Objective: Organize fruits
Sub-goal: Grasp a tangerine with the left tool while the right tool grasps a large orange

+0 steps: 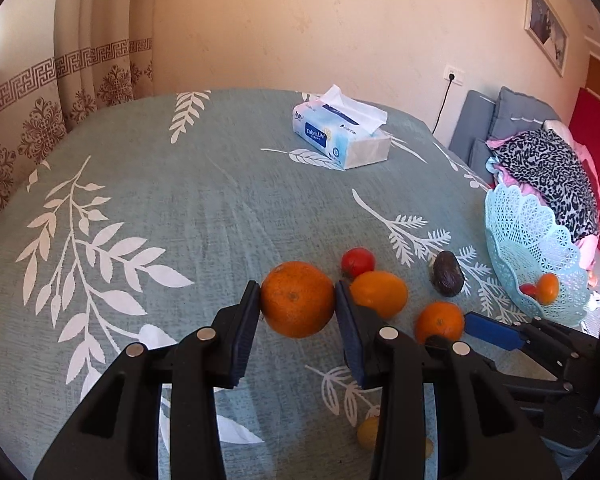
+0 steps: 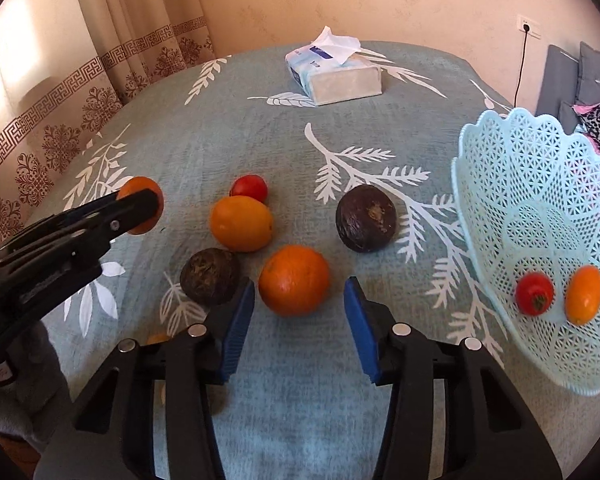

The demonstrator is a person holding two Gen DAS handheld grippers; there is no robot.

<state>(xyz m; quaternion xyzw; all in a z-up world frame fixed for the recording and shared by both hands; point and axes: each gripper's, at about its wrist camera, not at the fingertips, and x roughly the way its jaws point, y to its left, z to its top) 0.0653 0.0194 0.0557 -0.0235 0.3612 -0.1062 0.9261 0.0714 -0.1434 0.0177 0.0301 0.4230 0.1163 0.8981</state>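
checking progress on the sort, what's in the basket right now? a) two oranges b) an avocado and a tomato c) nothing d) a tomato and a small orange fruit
d: the right wrist view shows a red tomato and a small orange fruit lying side by side inside the basket; both avocados and the large oranges are outside it.

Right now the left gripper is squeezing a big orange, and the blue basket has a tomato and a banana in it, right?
Almost. The left gripper does squeeze the big orange, but there is no banana. The right wrist view shows the blue basket holding a red tomato and a small orange fruit.
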